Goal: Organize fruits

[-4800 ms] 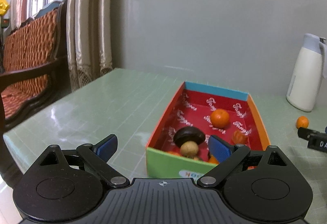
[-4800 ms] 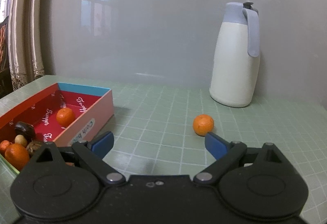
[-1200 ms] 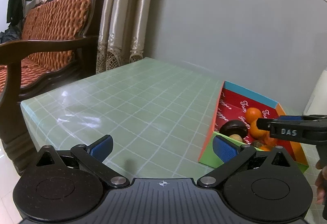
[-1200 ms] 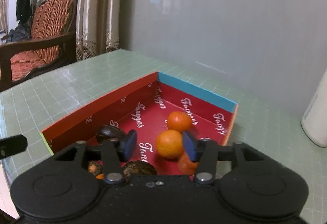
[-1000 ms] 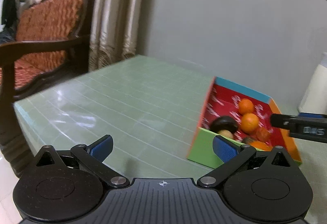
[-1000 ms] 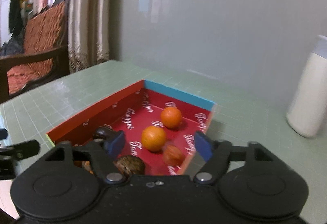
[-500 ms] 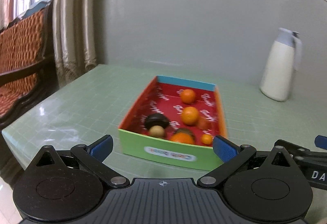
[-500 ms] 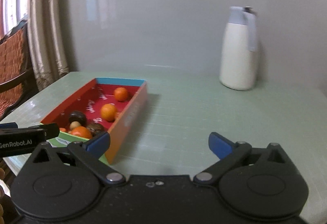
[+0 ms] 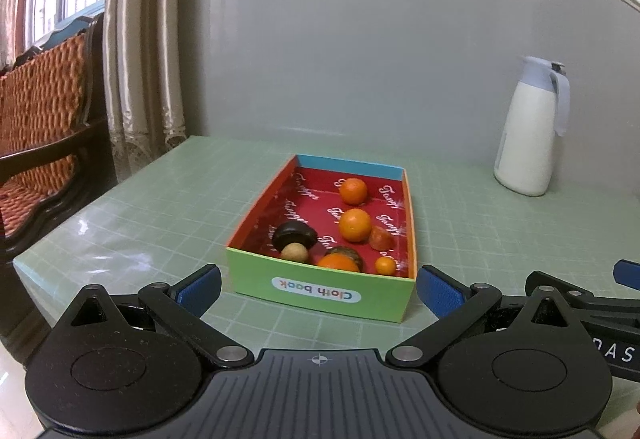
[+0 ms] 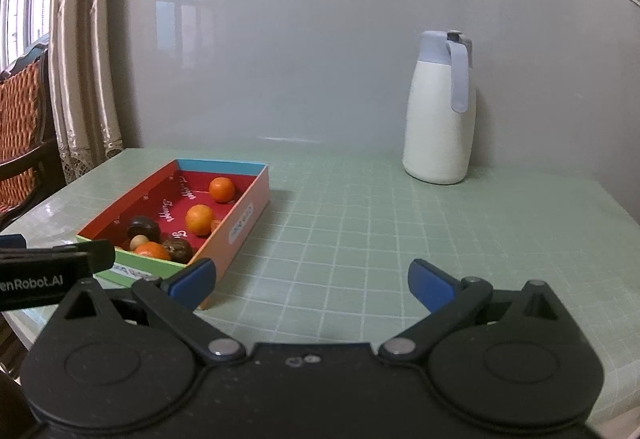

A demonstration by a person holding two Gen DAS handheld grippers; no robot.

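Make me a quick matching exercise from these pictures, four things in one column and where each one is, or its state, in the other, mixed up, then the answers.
1. farthest orange
2. dark mushroom toy
3. white jug
4. right gripper

a. open and holding nothing
b. in the box, near its green front wall
c. on the table by the wall, outside the box
d. in the box, near its blue back wall

Pairs: 1-d, 2-b, 3-c, 4-a

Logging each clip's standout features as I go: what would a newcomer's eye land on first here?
The colourful cardboard box on the green gridded table, its red inside holding oranges and darker round fruits. Next, the white thermos jug with a grey-blue lid, upright by the wall to the right. In front, the left gripper and right gripper are both wide open and empty.
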